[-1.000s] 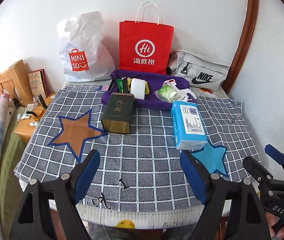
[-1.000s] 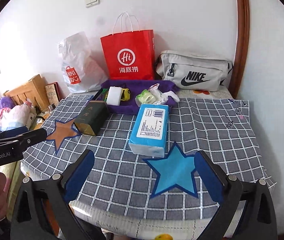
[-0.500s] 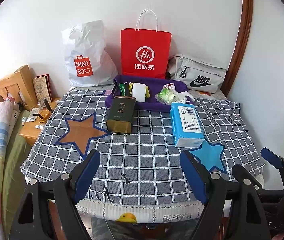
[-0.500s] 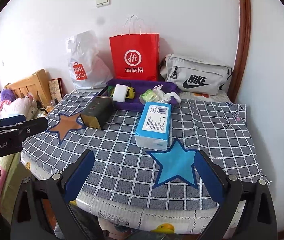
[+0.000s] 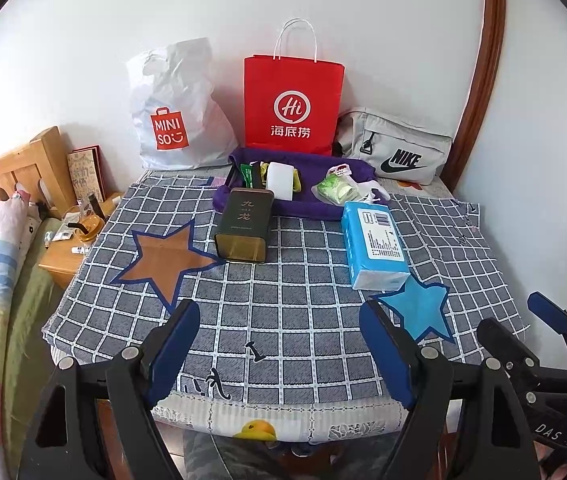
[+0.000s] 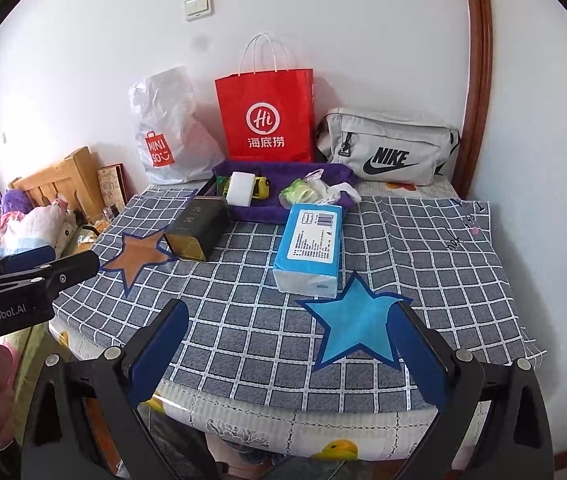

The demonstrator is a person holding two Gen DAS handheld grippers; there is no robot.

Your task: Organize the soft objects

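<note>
A blue tissue pack (image 5: 373, 246) lies on the checked tablecloth (image 5: 303, 312), just behind a blue star patch (image 5: 419, 308); it also shows in the right wrist view (image 6: 311, 248). A dark tin box (image 5: 245, 224) lies beside a brown star patch (image 5: 163, 258). A purple tray (image 5: 315, 170) at the back holds a white roll (image 5: 280, 180) and a green packet (image 5: 335, 190). My left gripper (image 5: 279, 338) is open and empty at the table's front edge. My right gripper (image 6: 285, 342) is open and empty, in front of the blue star (image 6: 357, 328).
A red paper bag (image 5: 293, 104), a white Miniso bag (image 5: 175, 116) and a grey Nike bag (image 5: 397, 148) stand against the back wall. A bed and a wooden nightstand (image 5: 67, 256) lie left of the table. The wall is close on the right.
Both grippers have drawn back from the table and risen slightly; the table's front edge now shows below them. Nothing on the table has moved.
</note>
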